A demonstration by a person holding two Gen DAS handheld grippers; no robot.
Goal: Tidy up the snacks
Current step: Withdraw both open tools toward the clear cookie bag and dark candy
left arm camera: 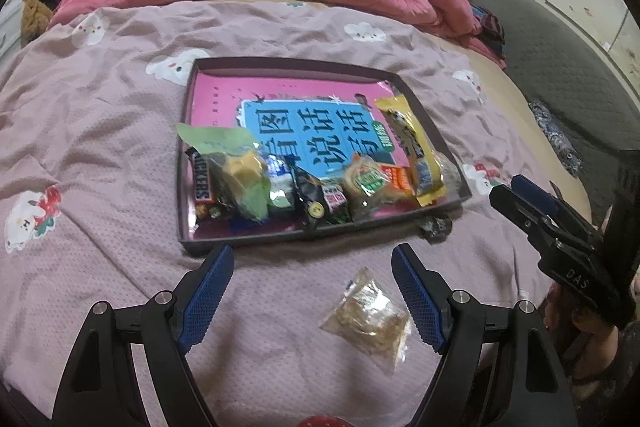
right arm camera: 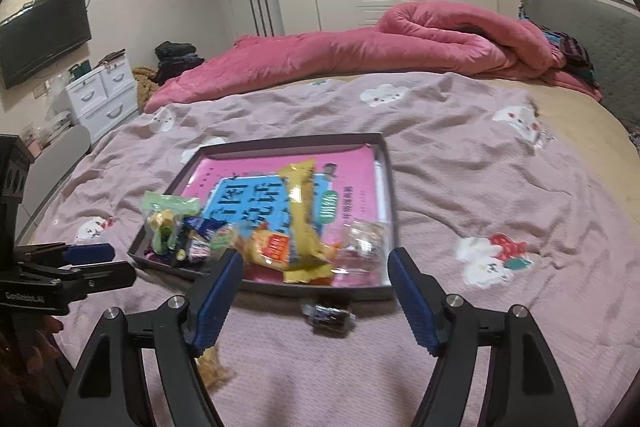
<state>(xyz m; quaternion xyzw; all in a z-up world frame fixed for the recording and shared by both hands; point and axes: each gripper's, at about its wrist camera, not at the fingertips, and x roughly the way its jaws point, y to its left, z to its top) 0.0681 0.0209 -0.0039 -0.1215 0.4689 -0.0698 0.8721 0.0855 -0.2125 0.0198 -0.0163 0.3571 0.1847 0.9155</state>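
Gathering last strays into the shallow dark cardboard tray (left arm camera: 424,131): both grippers' jaws released and empty, left gripper (left arm camera: 312,291) needing to descend onto the clear crinkly snack packet (left arm camera: 370,315) at five o'clock, right gripper (right arm camera: 316,295) onto the small dark wrapped candy (right arm camera: 328,315) at six o'clock.

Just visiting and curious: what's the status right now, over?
Left gripper open, empty. Right gripper open, empty. Most snacks in tray; clear packet and small dark candy on the bedspread. Nothing in the way.

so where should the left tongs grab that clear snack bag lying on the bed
Grip the clear bag across its middle, coming down from above. It lies flat on the blanket, between the open left tongs, so the pads can close on its long side edges.
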